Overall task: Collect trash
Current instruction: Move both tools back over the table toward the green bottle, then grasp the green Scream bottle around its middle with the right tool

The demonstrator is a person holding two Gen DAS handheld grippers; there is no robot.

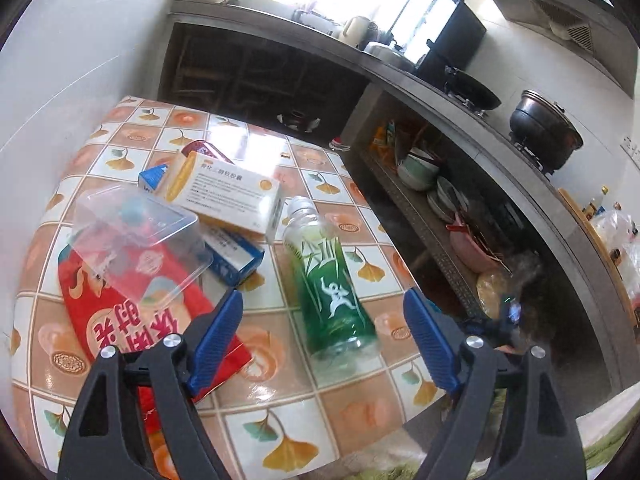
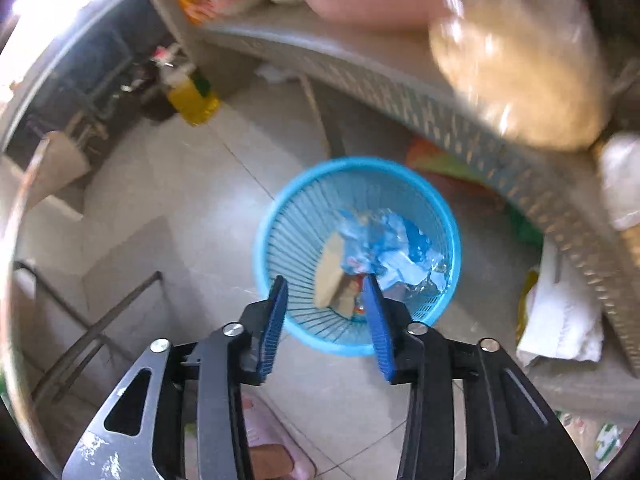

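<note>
We hold both tools empty, one over the bench, one over the bin.

Our left tool (image 1: 323, 300) gapes wide around the green bottle (image 1: 329, 280) lying on the tiled bench (image 1: 352, 412), boxes (image 1: 230, 192) just beside it. Our right tool (image 2: 325, 280), parted narrower, hangs above the blue basket (image 2: 280, 216) on the floor, wrappers (image 2: 392, 248) inside.

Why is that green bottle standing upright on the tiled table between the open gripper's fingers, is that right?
Not quite: in the left wrist view the green bottle lies on its side on the tiled table, ahead of the open left gripper.
</note>
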